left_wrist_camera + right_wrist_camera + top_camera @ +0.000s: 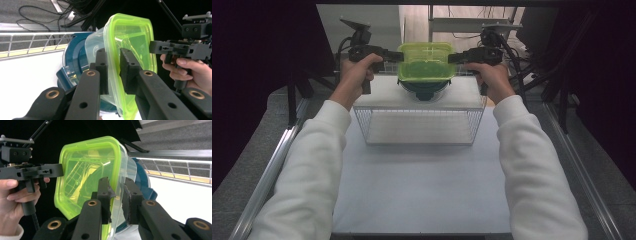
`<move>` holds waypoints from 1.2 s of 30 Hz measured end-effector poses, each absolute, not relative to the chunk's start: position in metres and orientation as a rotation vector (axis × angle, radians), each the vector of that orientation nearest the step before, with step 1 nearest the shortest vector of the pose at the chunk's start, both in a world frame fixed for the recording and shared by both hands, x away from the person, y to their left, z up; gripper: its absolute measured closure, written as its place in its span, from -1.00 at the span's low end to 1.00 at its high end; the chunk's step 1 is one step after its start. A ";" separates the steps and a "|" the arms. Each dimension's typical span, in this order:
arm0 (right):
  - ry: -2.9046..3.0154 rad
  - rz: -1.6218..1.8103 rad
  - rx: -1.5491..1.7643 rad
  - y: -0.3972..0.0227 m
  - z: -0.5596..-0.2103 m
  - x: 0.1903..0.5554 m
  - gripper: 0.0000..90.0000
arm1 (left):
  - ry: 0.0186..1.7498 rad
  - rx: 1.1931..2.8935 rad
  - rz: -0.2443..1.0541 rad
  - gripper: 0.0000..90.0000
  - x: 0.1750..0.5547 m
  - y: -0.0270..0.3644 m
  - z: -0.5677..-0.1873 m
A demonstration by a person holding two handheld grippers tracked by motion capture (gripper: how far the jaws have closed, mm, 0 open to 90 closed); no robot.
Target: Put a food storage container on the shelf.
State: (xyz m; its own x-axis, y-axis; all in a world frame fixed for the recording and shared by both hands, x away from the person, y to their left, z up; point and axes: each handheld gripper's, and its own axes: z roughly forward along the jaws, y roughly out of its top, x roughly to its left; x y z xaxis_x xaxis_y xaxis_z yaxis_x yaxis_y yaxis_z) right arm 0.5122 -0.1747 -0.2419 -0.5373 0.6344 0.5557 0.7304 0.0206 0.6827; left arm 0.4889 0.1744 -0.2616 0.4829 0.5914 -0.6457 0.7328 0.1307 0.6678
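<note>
A clear plastic container with a lime-green lid (425, 62) hangs in the air between my two grippers at the far middle of the table. My left gripper (401, 56) is shut on its left rim, the pads pinching the lid's edge (113, 57). From the other side my right gripper (451, 57) is shut on the right rim (117, 182). In the left gripper view the container (130, 37) is seen edge-on, as it is in the right gripper view (85, 170). Right under it sits a dark blue round vessel (424, 90), partly hidden by the container.
A wire basket (419, 127) stands on the white table (412, 190), in front of the blue vessel (75, 57). Its wire rail (32, 41) runs behind the white surface. Black stands and cables crowd the far edge. Metal rails border both sides of the table.
</note>
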 end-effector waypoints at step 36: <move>-2.312 -1.834 -1.288 -0.227 -0.258 0.456 -0.34 | 1.091 1.584 0.109 -0.38 0.412 0.204 -0.272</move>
